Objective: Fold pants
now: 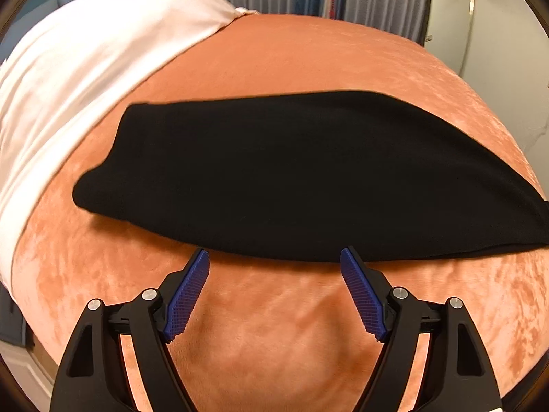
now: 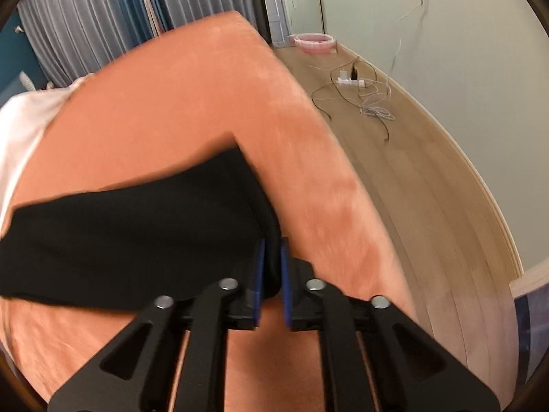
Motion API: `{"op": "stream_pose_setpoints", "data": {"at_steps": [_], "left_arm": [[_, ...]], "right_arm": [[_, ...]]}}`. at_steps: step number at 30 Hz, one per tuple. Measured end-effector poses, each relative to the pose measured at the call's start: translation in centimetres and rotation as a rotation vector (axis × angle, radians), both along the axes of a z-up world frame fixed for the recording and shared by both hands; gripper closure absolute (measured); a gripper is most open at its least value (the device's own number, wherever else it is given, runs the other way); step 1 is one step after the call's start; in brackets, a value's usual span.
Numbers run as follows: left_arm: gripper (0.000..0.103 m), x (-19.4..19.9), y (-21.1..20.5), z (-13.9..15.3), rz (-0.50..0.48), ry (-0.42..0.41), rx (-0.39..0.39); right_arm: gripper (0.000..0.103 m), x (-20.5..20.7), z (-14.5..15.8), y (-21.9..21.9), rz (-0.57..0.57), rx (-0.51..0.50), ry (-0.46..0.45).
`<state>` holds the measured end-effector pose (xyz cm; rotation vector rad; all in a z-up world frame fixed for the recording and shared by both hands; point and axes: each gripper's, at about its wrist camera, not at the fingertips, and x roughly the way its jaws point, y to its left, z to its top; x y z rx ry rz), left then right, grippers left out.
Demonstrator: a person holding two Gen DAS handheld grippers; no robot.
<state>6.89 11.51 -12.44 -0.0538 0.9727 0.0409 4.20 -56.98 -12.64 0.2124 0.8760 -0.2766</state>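
Observation:
Black pants [image 1: 302, 178] lie folded lengthwise across an orange bedspread [image 1: 308, 51]. In the left wrist view my left gripper [image 1: 274, 257] stands open just at the near edge of the cloth, its blue pads [image 1: 187, 295] apart with only bedspread between them. In the right wrist view the same pants [image 2: 130, 240] stretch off to the left. My right gripper [image 2: 272, 245] is shut on the pants' right end, a thick black fold pinched between the blue pads [image 2: 259, 267].
A white sheet [image 1: 79, 79] covers the far left of the bed. Grey curtains [image 2: 89, 24] hang behind. To the right of the bed runs a wooden floor [image 2: 429, 185] with a power strip and cables [image 2: 357, 86] and a pink round dish [image 2: 315, 43].

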Motion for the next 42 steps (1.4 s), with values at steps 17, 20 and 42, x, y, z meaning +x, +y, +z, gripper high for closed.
{"op": "stream_pose_setpoints", "data": {"at_steps": [17,20,42], "left_arm": [[0.020,0.2,6.4,1.6,0.093,-0.057,-0.041],[0.018,1.7,5.3,1.1,0.059,-0.051,0.019],[0.011,3.1,4.4,-2.2,0.099,-0.014,0.061]], "right_arm": [[0.088,-0.6,6.1,5.9,-0.004,-0.104,-0.106],[0.081,3.1,5.5,4.5,-0.002,-0.123,-0.015],[0.094,2.3,2.5,13.2,0.217,-0.192,-0.005]]}}
